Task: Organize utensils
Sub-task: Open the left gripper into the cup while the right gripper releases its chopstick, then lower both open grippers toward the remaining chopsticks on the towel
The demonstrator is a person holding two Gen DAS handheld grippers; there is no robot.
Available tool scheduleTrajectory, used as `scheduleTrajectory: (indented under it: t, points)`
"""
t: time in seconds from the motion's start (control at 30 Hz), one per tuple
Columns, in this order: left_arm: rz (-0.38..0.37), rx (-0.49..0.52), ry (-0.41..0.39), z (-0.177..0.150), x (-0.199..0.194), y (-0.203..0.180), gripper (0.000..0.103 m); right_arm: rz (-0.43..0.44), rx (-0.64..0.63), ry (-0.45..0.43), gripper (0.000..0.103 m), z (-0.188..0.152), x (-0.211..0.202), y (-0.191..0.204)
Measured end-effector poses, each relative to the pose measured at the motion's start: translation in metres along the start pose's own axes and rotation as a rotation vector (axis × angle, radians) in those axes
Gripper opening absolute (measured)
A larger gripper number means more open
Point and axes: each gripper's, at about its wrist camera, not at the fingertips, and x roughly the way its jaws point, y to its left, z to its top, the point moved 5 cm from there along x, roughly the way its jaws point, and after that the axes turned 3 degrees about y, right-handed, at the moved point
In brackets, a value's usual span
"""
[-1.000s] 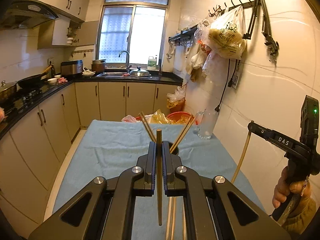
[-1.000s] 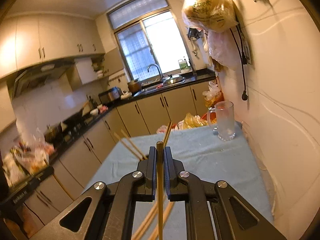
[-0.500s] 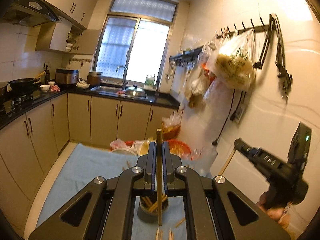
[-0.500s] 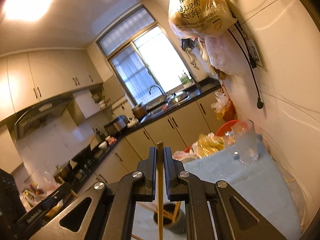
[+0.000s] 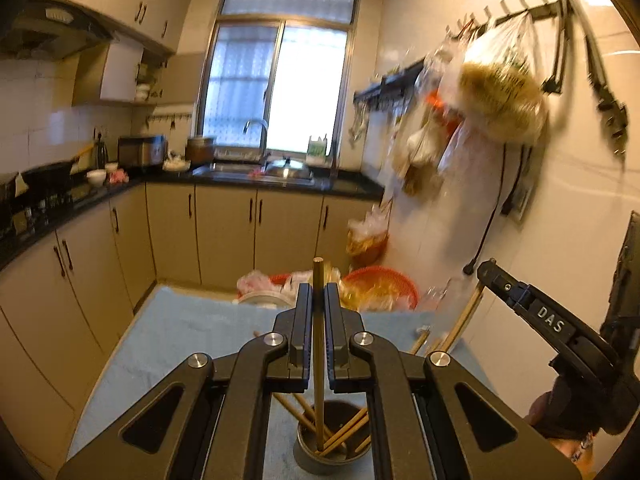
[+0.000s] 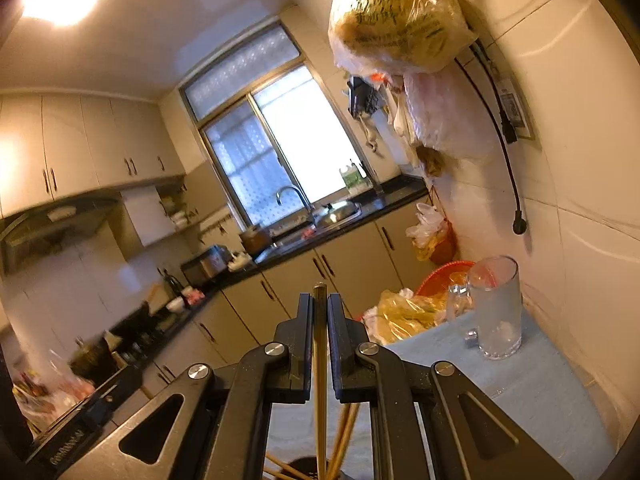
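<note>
My left gripper (image 5: 318, 290) is shut on an upright wooden chopstick (image 5: 319, 360). Its lower end reaches into a dark round holder (image 5: 316, 458) on the blue cloth, where several other chopsticks (image 5: 344, 432) lean. In the left wrist view the right gripper (image 5: 486, 270) comes in from the right, pinching another chopstick (image 5: 464, 318) that slants down behind my fingers. In the right wrist view that gripper (image 6: 320, 300) is shut on its chopstick (image 6: 320, 392), which hangs over the holder's rim (image 6: 298, 465) at the bottom edge.
The table is covered by a blue cloth (image 5: 188, 328) and stands against the tiled right wall. A glass mug (image 6: 496, 308) sits at its far right. Red baskets with plastic bags (image 5: 380, 286) lie beyond its far edge. Bags hang from wall hooks (image 5: 500, 96).
Both grippers moved forward over the table with their chopsticks. The holder, ahead of the left fingers before, now sits beneath them, and the left chopstick's end has dropped into it.
</note>
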Motion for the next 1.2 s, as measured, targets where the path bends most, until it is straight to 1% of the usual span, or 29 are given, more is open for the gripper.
scheduleTrajectory:
  t: [0.13,0.3,0.37,0.4,0.43,0.5,0.57,0.63,0.73,0.77,0.83,0.87,0.93,1.03,1.13,1.2]
  points:
    - [0.009,-0.03,0.049,-0.012,0.016,0.01,0.005,-0.006,-0.009,0.063,0.008,-0.019,0.016,-0.005]
    - [0.033,-0.034,0.041,-0.017,0.01,0.016,0.006,-0.016,-0.016,0.135,0.009,-0.037,0.029,-0.011]
    - [0.037,-0.024,0.04,-0.018,0.002,0.015,0.012,-0.031,-0.014,0.155,0.011,-0.039,0.028,-0.013]
    - [0.046,-0.02,0.034,-0.018,-0.003,0.015,0.021,-0.025,-0.007,0.16,0.019,-0.039,0.026,-0.014]
    - [0.056,-0.017,0.023,-0.018,-0.009,0.015,0.031,-0.024,-0.002,0.16,0.03,-0.038,0.024,-0.014]
    - [0.077,-0.012,-0.015,-0.018,-0.029,0.015,0.039,-0.024,-0.004,0.15,0.036,-0.034,0.013,-0.013]
    - [0.081,-0.006,-0.04,-0.018,-0.048,0.016,0.041,-0.027,-0.022,0.147,0.038,-0.03,0.002,-0.01]
    - [0.084,-0.002,-0.056,-0.02,-0.07,0.017,0.048,-0.032,-0.039,0.148,0.045,-0.027,-0.012,-0.009]
    - [0.104,-0.003,-0.078,-0.028,-0.099,0.02,0.057,-0.032,-0.059,0.153,0.05,-0.024,-0.037,-0.007]
    - [0.113,-0.004,-0.083,-0.032,-0.109,0.021,0.059,-0.033,-0.074,0.157,0.052,-0.024,-0.047,-0.006]
    - [0.131,-0.009,-0.082,-0.042,-0.128,0.025,0.066,-0.045,-0.11,0.163,0.059,-0.025,-0.065,-0.006]
    - [0.134,-0.013,-0.078,-0.046,-0.135,0.025,0.068,-0.051,-0.128,0.166,0.06,-0.027,-0.073,-0.006]
    - [0.131,-0.042,-0.043,-0.064,-0.148,0.03,0.075,-0.069,-0.175,0.188,0.063,-0.034,-0.094,-0.008]
    - [0.124,-0.096,0.035,-0.091,-0.154,0.038,0.075,-0.09,-0.238,0.255,0.064,-0.054,-0.122,-0.017]
    - [0.169,-0.117,0.111,-0.122,-0.159,0.049,0.075,-0.133,-0.307,0.323,0.065,-0.079,-0.153,-0.032]
    - [0.198,-0.126,0.148,-0.141,-0.162,0.057,0.075,-0.184,-0.364,0.343,0.069,-0.093,-0.176,-0.045]
